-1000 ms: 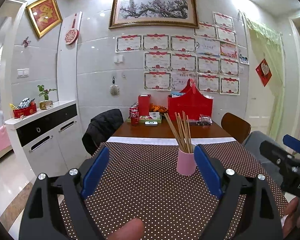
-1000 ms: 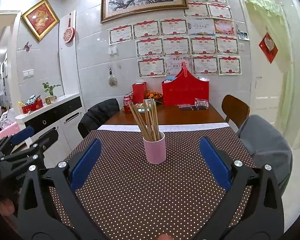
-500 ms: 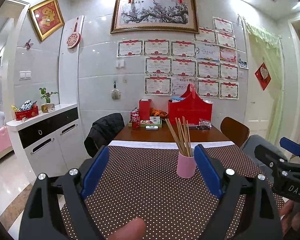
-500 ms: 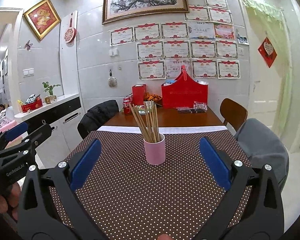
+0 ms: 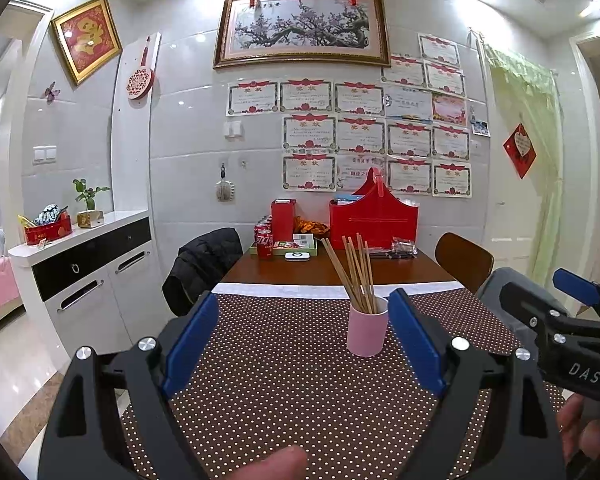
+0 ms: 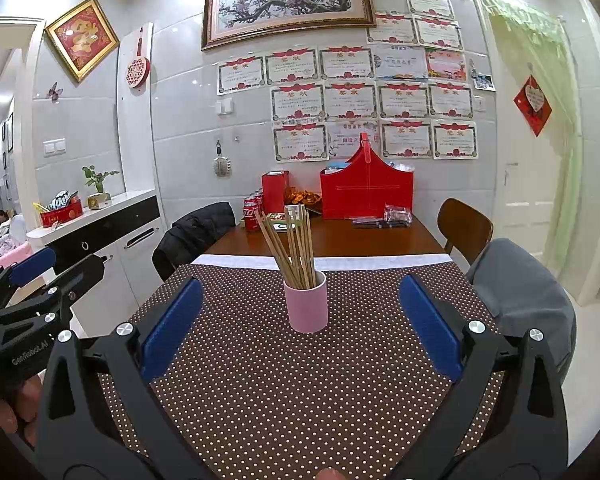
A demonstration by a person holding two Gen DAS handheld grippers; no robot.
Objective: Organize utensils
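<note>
near edge of the table point(image 6: 380, 248) cut off below both views, hidden behind the black gripper frames. small items at the far edge too blurred to name beyond a red basket point(image 6: 366, 194) and red cans point(image 6: 251, 212). left gripper point(image 5: 304, 334) spread wide, blue pads point(image 5: 190, 342) well apart, holding nothing, above the dotted cloth point(image 5: 300, 380). right gripper point(image 6: 300, 326) likewise wide open and empty. pink cup point(image 6: 305, 306) upright on the cloth, near the middle of the table, closer to the cloth's far edge. wooden chopsticks point(image 6: 294, 246) bundled inside, fanning out and leaning left, lower ends hidden in the cup.
</note>
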